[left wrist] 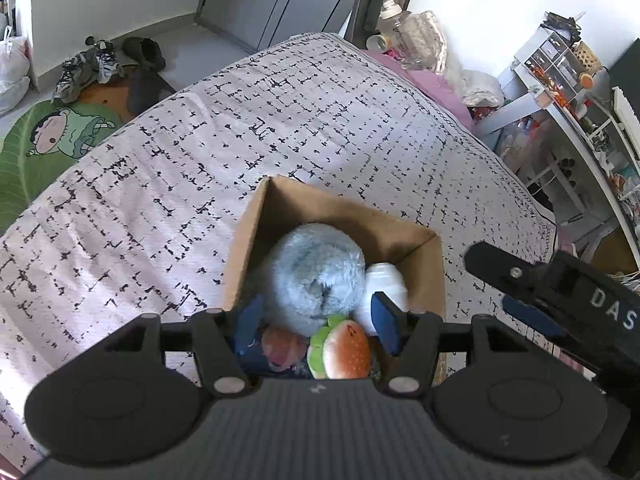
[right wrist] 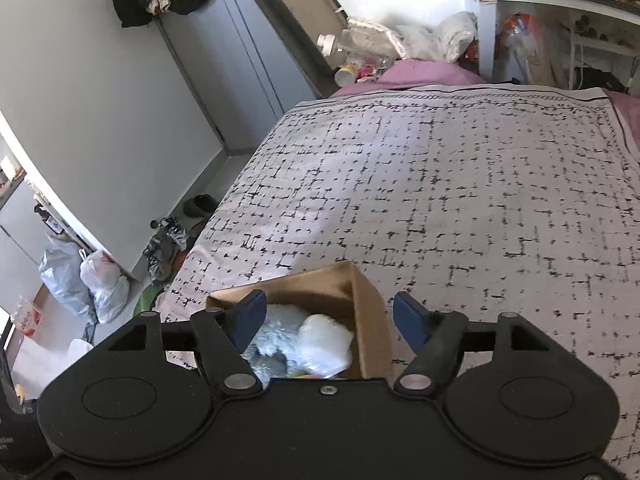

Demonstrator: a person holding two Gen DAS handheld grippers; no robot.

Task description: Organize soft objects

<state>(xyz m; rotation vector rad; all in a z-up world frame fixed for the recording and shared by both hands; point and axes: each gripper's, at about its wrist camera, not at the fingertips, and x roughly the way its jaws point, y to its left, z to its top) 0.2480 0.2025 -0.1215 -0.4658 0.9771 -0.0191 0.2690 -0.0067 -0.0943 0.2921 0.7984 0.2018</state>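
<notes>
Both grippers poised over the packed cardboard box (left wrist: 280, 204) on the bed.

The left gripper (left wrist: 316, 320) hangs directly above the grey plush ball (left wrist: 316, 272), burger plush (left wrist: 346, 350) and white plush (left wrist: 386, 284) inside; it is nearer. The right gripper (right wrist: 330, 318) straddles the box's right wall. Both tilt steeply downward, jaws apart, gripping nothing.

Cardboard box (left wrist: 404, 240) on the bed cover (left wrist: 200, 168), near its close edge; inside, a fluffy ball toy (left wrist: 316, 276) toward the middle, a white plush (left wrist: 386, 284) touching its right side, a burger plush (left wrist: 344, 350) and a round plush (left wrist: 282, 350) in front. Left gripper (left wrist: 318, 320) above the box's near end, right gripper (left wrist: 508, 284) just right of the box. Shoes (left wrist: 88, 68) and floor mat (left wrist: 48, 140) on the floor left of the bed, desk (left wrist: 560, 120) to its right.
</notes>
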